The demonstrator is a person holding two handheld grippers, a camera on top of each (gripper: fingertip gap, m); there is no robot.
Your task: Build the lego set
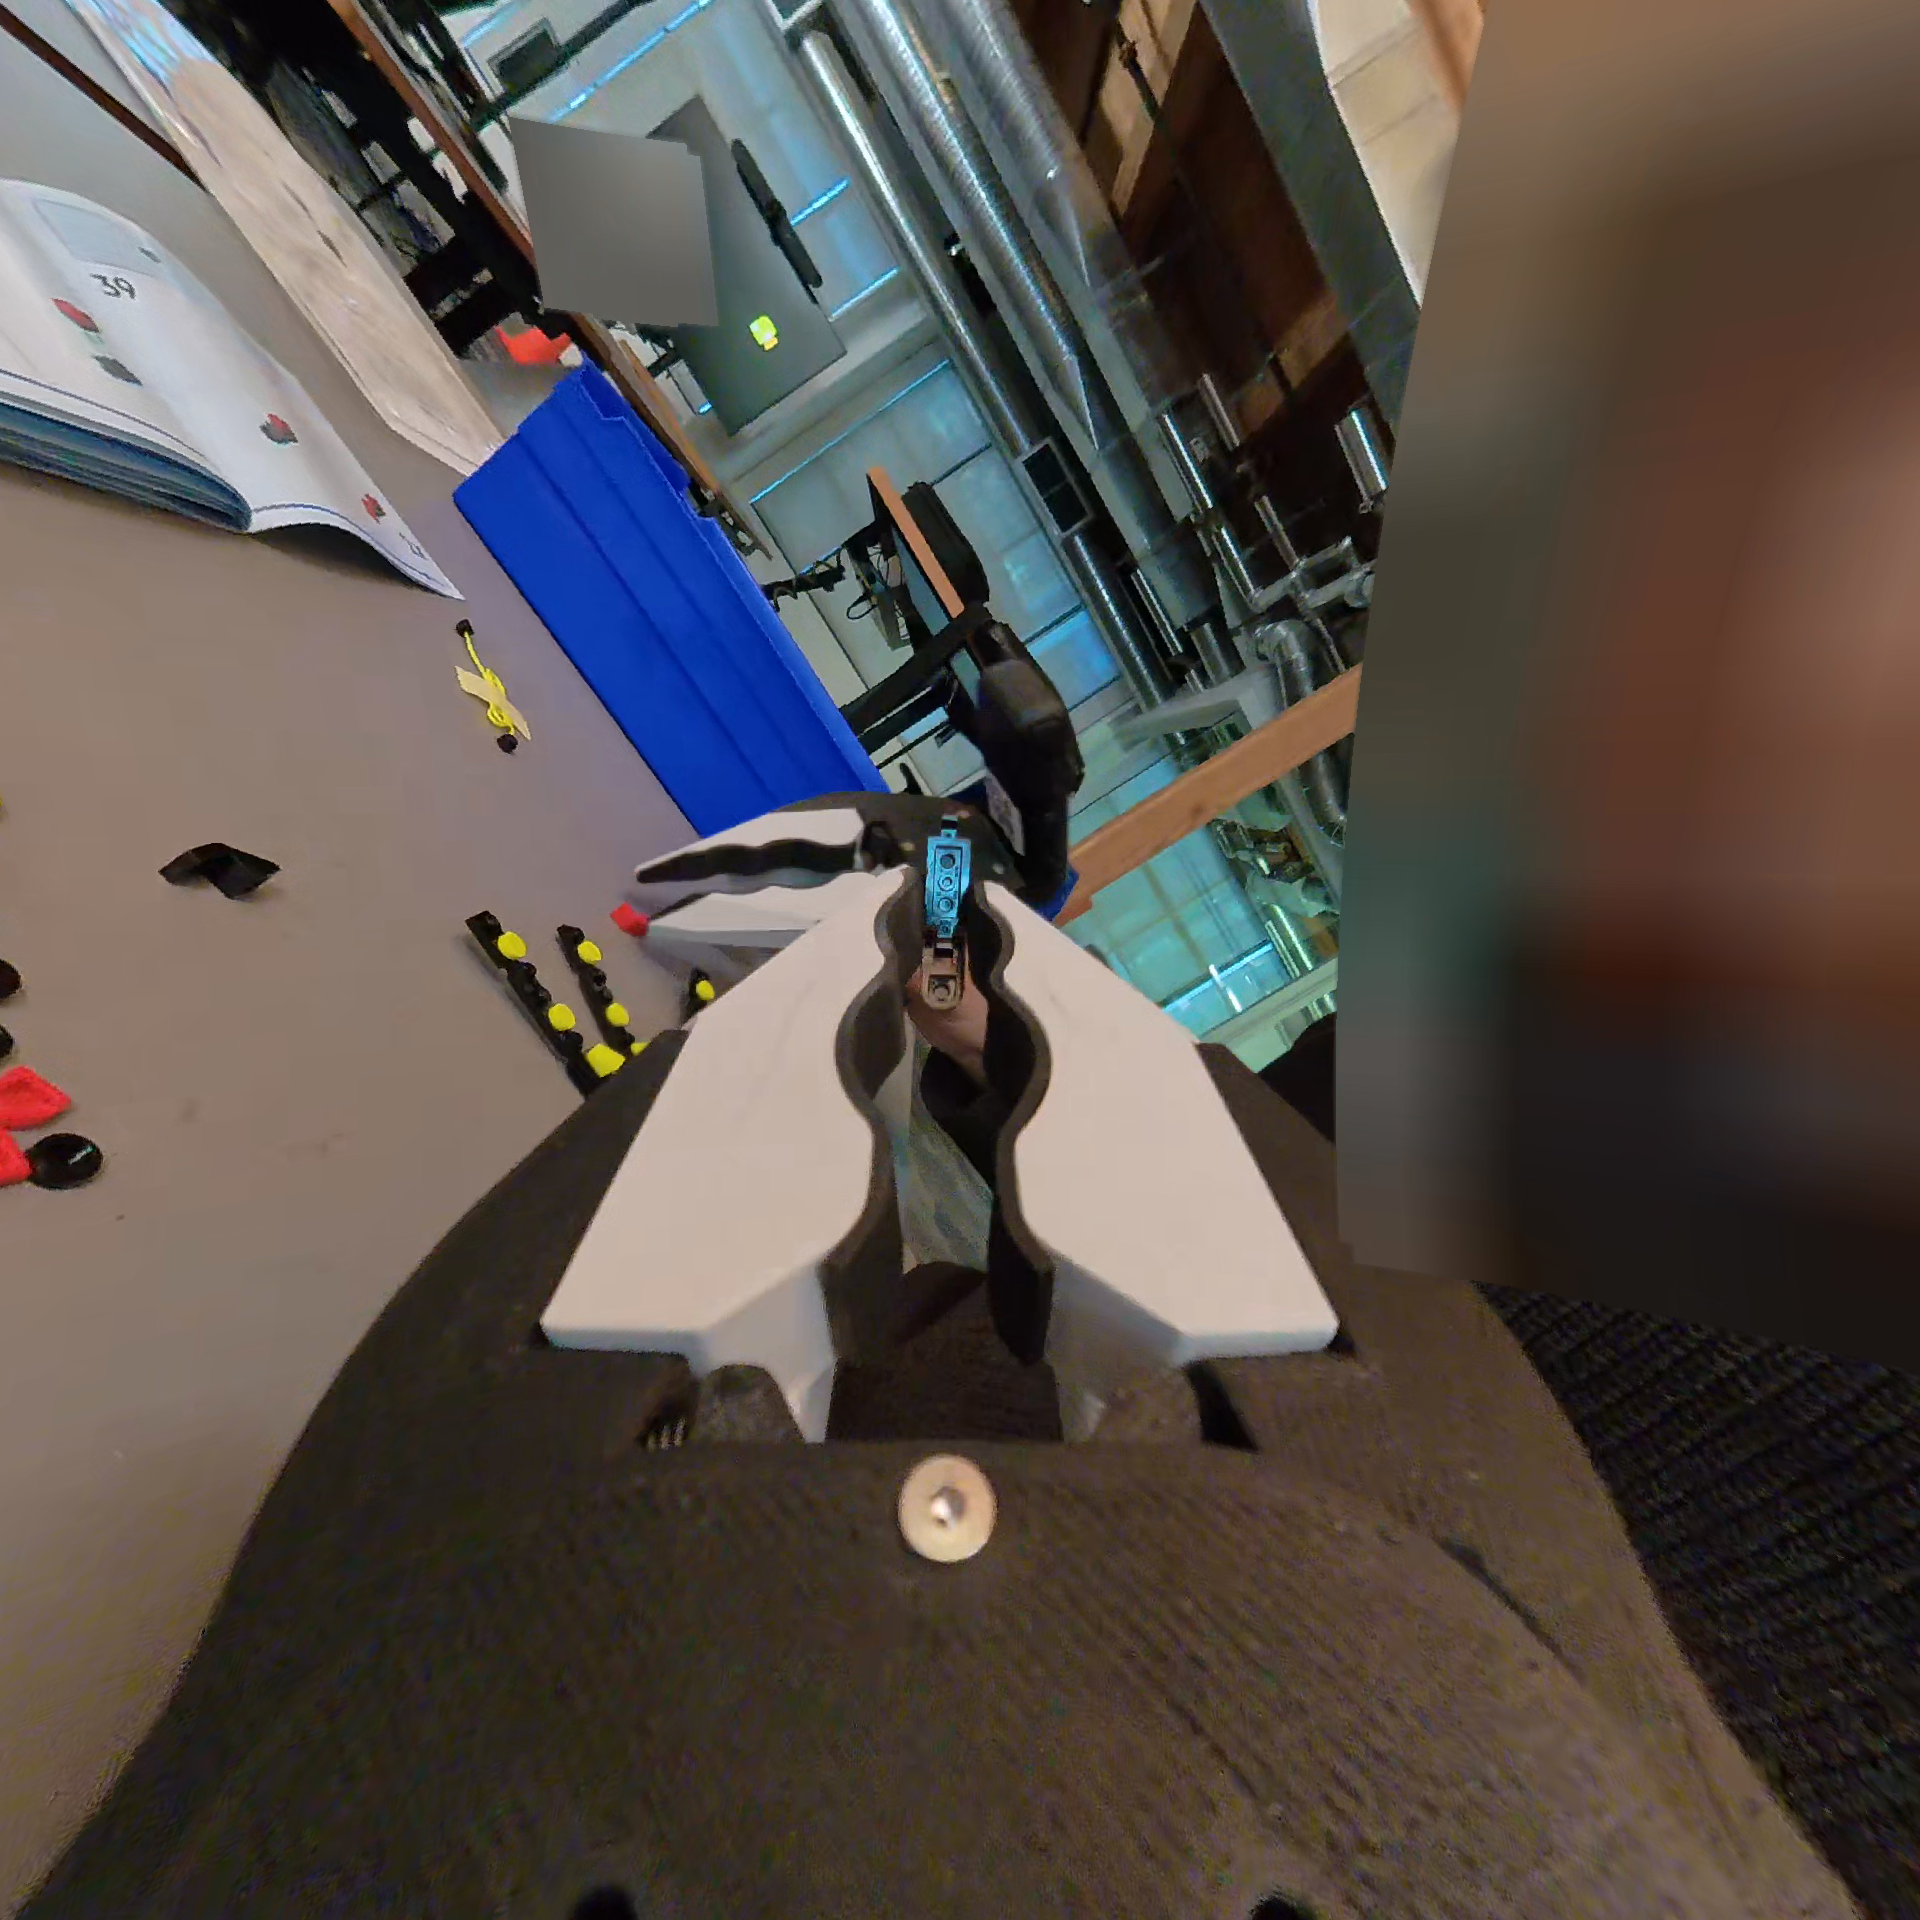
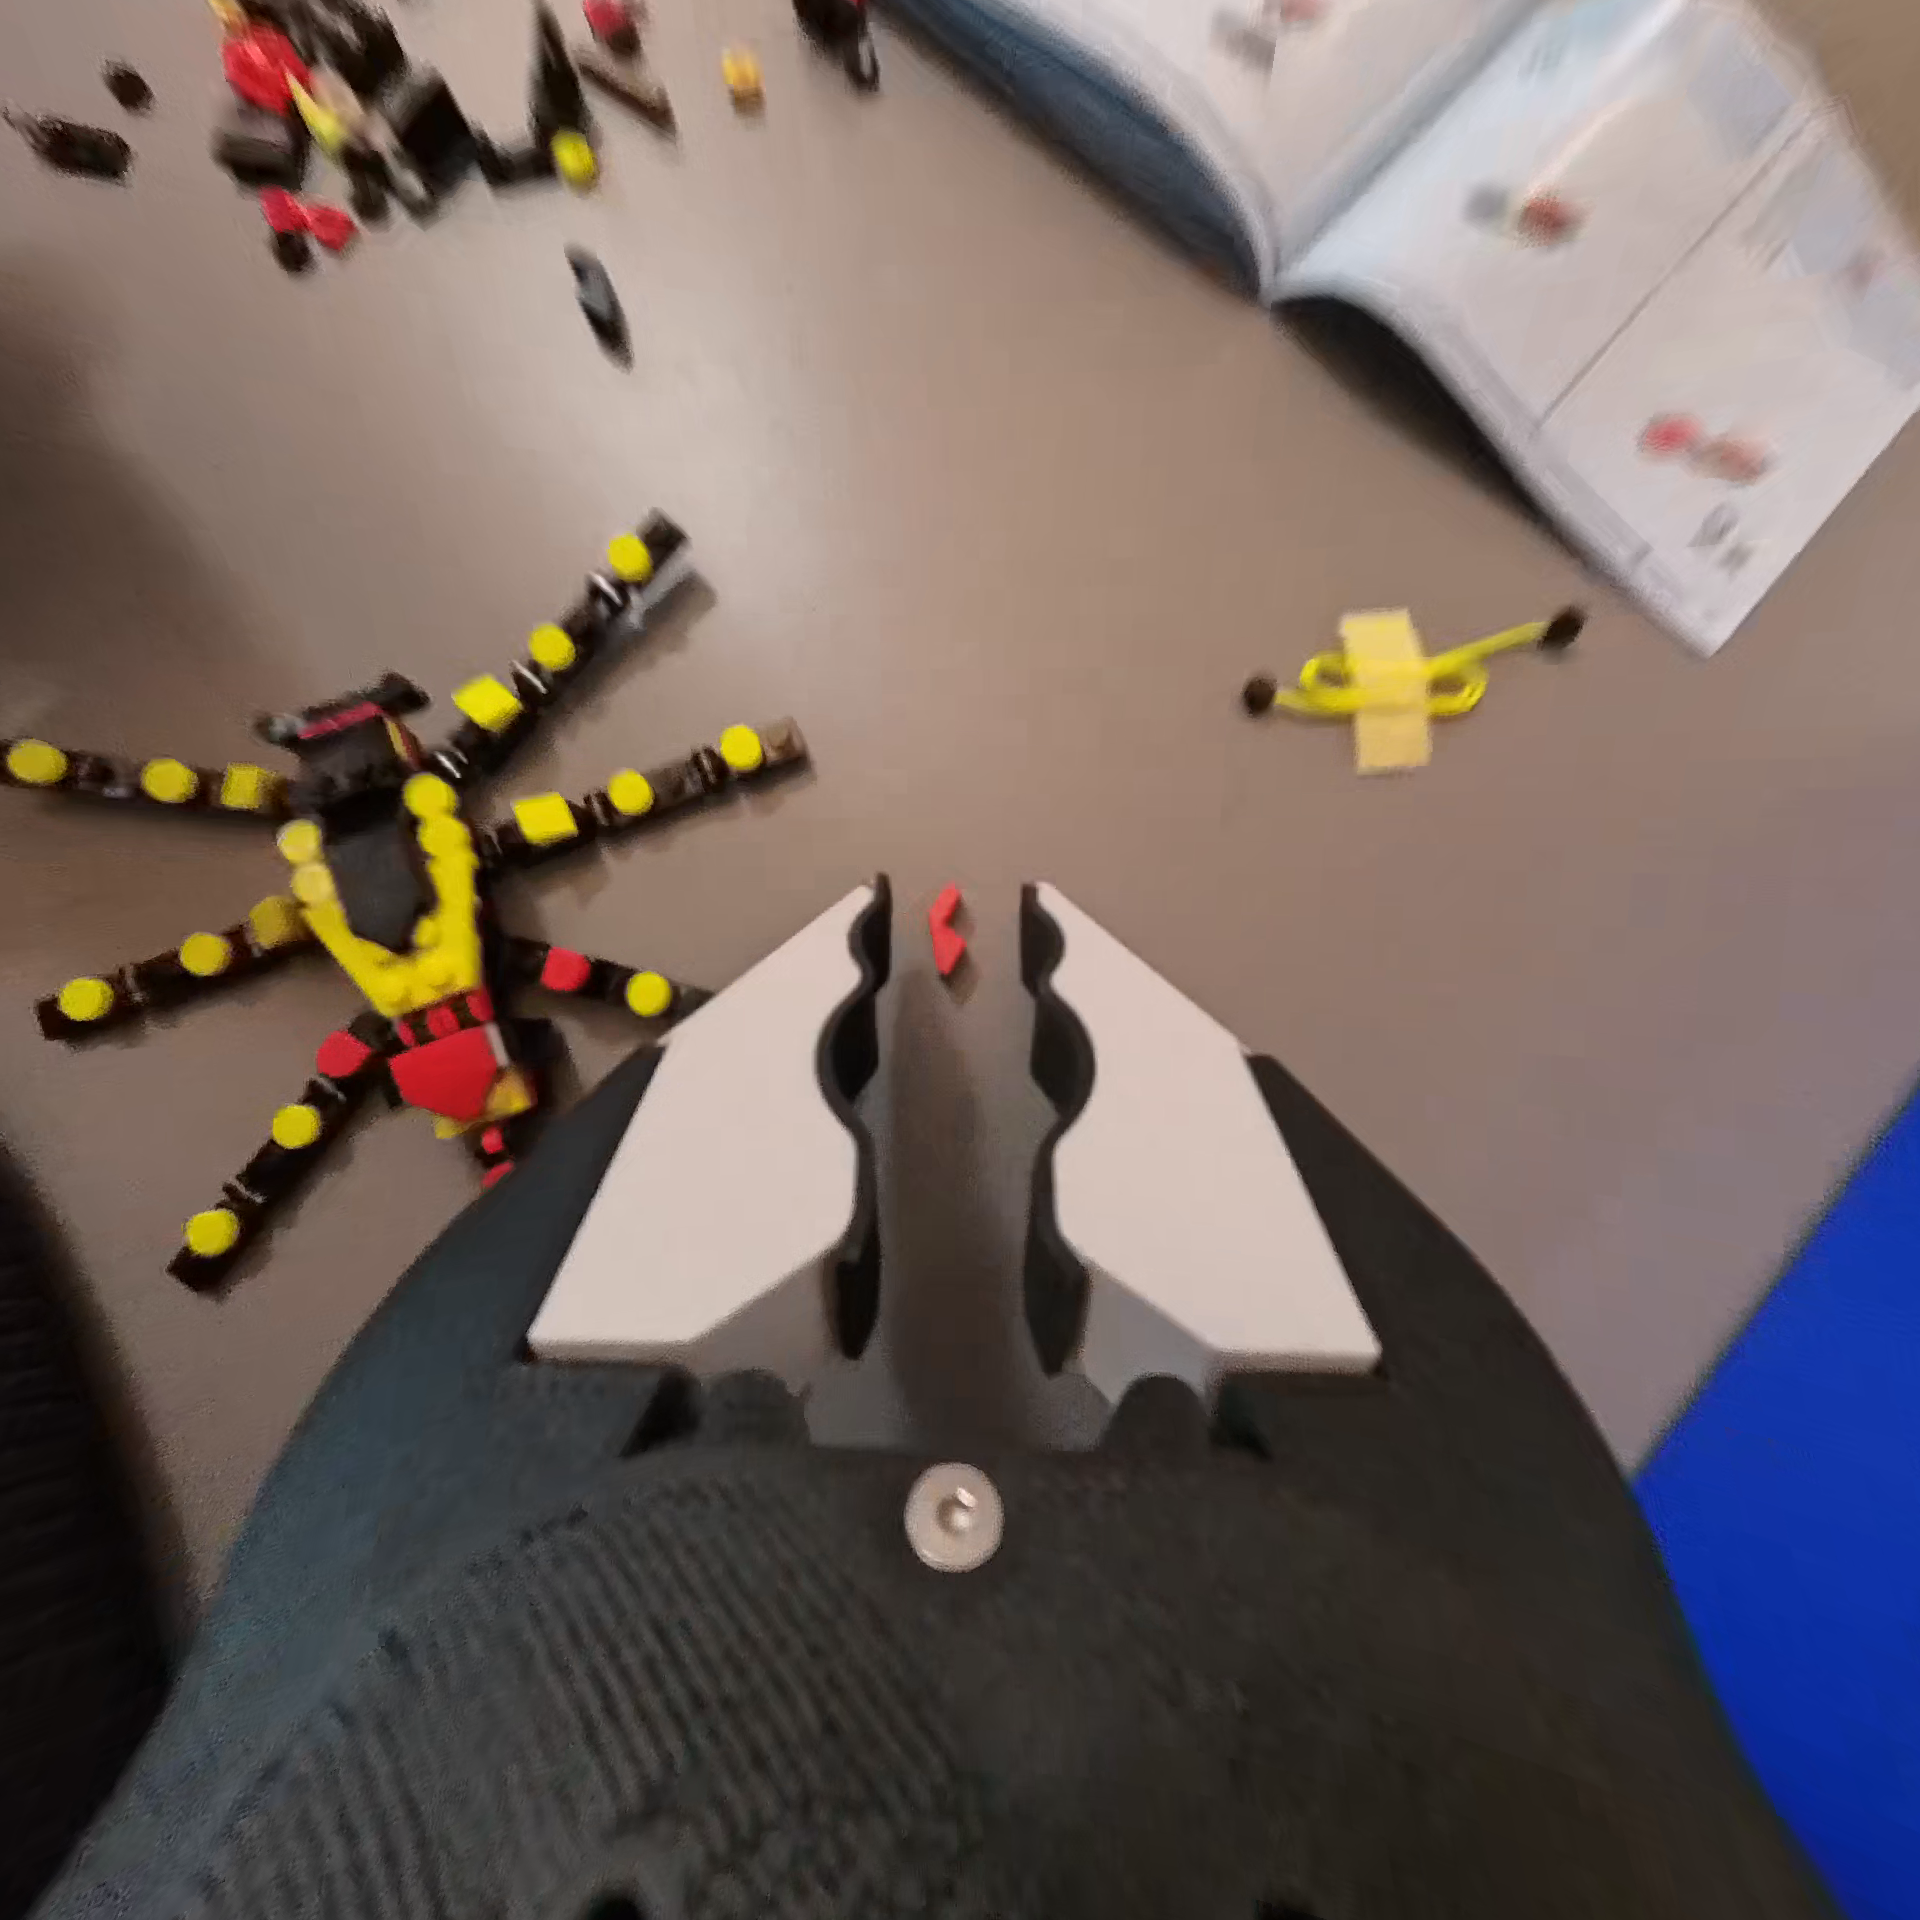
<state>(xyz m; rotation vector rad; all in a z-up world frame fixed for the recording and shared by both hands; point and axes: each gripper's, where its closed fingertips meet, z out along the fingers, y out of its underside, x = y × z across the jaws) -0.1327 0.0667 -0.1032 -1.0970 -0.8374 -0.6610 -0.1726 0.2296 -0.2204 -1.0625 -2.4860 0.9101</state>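
My left gripper (image 1: 943, 896) is shut on a small dark lego piece (image 1: 947, 878) with round holes and holds it up off the table, tilted toward the room. My right gripper (image 2: 956, 906) is open, low over the grey table (image 2: 1039, 520), with a small red lego piece (image 2: 947, 932) lying on the table between its fingertips. That red piece (image 1: 627, 916) and the right gripper's fingers (image 1: 748, 862) also show in the left wrist view. The spider model (image 2: 395, 904), black with yellow studs and a red rear, lies left of the right gripper; its legs (image 1: 566, 1003) show in the left wrist view.
An open instruction booklet (image 2: 1558, 260) lies at the far right, also in the left wrist view (image 1: 156, 395). A yellow string with tape (image 2: 1387, 686) lies before it. Several loose black, red and yellow pieces (image 2: 343, 114) lie at the far left. A blue bin (image 2: 1818, 1455) stands at the right. The gap from one gripper's tips to the other's is roughly 20 cm.
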